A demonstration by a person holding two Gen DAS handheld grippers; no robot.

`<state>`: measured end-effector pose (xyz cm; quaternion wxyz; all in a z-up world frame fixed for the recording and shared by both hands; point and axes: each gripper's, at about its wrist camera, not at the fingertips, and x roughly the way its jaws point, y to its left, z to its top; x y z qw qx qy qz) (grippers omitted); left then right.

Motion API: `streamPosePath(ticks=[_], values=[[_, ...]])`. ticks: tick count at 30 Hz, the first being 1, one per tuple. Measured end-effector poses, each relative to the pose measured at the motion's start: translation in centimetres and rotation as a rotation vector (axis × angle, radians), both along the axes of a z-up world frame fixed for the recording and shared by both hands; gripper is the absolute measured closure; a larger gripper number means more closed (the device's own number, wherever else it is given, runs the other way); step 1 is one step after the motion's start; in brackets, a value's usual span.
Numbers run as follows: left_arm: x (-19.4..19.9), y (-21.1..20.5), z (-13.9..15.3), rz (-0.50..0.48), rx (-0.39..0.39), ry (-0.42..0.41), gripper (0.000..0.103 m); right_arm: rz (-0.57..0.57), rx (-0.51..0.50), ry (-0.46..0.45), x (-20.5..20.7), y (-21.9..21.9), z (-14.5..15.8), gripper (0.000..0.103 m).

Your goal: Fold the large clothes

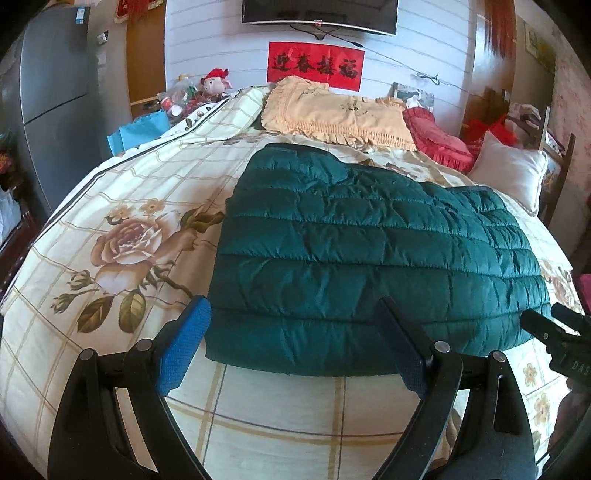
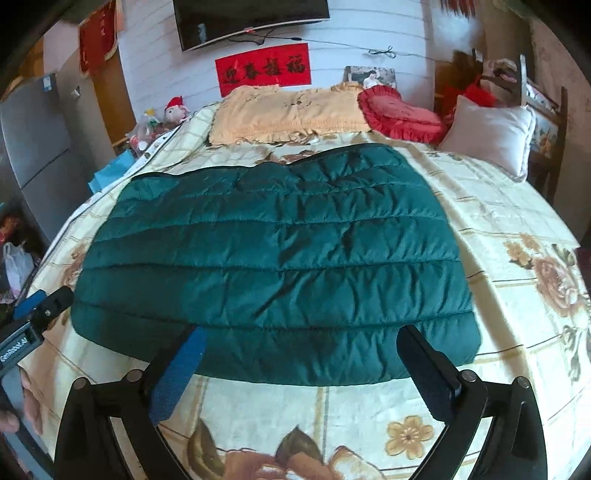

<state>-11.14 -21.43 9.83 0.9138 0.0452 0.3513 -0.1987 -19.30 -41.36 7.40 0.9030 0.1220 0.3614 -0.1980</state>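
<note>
A dark green quilted down jacket (image 1: 369,254) lies flat in a folded rectangle on the floral bedspread (image 1: 110,229); it also shows in the right wrist view (image 2: 280,258). My left gripper (image 1: 295,321) is open and empty, hovering over the jacket's near left edge. My right gripper (image 2: 299,339) is open and empty, above the jacket's near edge. The right gripper's body shows at the right edge of the left wrist view (image 1: 561,339), and the left gripper shows at the left edge of the right wrist view (image 2: 37,314).
A peach frilled pillow cover (image 1: 332,110), a red heart cushion (image 1: 439,140) and a white pillow (image 1: 509,170) lie at the head of the bed. A grey fridge (image 1: 55,92) and clutter stand on the left. A TV (image 1: 317,11) hangs on the wall.
</note>
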Motion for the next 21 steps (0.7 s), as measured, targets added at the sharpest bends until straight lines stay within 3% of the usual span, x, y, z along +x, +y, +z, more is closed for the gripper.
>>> streamPosePath(ticks=[10,17,21], values=[[2.1,0.7,-1.9,0.023,-0.014,0.063,0.012,-0.039,0.013,0.025,-0.6,-2.5,-0.5,0.0],[5.5,3.2,-3.4,0.037,-0.111,0.181,0.012,-0.067,0.054,0.022,-1.1,-5.5,-0.8,0.0],[7.2,4.7,-4.4,0.032,-0.195,0.244,0.012,-0.078,0.151,-0.017,-1.6,-8.4,-1.1,0.0]])
